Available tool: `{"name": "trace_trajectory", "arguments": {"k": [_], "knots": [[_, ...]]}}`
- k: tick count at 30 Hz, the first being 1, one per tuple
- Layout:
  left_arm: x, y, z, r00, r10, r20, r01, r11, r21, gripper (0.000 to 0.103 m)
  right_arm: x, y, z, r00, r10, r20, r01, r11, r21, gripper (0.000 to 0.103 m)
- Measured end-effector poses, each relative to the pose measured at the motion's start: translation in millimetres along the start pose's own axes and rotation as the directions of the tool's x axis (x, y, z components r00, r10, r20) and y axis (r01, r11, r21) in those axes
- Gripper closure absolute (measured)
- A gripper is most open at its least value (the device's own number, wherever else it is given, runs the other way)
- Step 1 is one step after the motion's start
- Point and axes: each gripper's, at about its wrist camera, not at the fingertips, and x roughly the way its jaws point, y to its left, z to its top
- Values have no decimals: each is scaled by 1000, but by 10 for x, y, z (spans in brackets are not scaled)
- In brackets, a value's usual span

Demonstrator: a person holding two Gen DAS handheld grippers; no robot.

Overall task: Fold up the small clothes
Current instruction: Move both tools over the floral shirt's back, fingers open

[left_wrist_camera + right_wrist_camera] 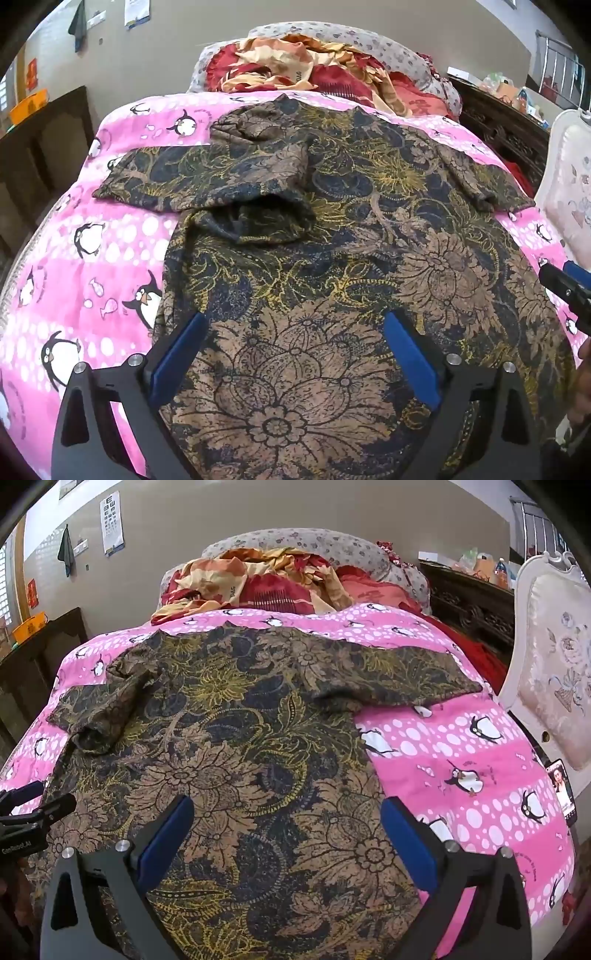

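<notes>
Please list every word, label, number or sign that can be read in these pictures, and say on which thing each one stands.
"GenRobot.AI": on the left gripper, at the left edge of the right wrist view.
Eye chart on the wall: rows of symbols, too small to read.
Red paper sign on the wall: blurred.
Print on the bedding pile: a few letters, unreadable.
Pink penguin sheet: small writing, unreadable.

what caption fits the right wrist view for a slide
Open right gripper hovers over a floral patterned garment spread on a pink penguin blanket.

Black grippers [295,339] — blue pads [410,358], silver screws
</notes>
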Motion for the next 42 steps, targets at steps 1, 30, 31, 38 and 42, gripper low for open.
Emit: {"name": "trace_trajectory", "arguments": {"k": [1, 30, 31, 38, 42], "knots": [[5, -9, -2, 1000, -11, -3, 11, 1000, -1, 22, 1, -2, -3, 1000, 0, 0, 0, 1000, -1, 0], [16, 60, -90, 1000, -8, -9, 8, 999, -34, 29, -104, 52, -15, 999, 28, 32, -27, 999, -20, 0], [9, 64, -95, 1000, 4, 2, -4, 1000, -29, 29, -101, 55, -14, 999, 21, 30, -20, 1000, -21, 0], [50, 39, -131, 999, -1, -49, 1, 1000, 5, 29, -61, 19, -44, 1000, 9, 14, -9, 1000, -10, 0], [71, 35, -114, 990, -29, -136, 29, 1000, -5, 37, -22, 10, -45, 1000, 2, 1, -2, 1000, -2, 0]]}}
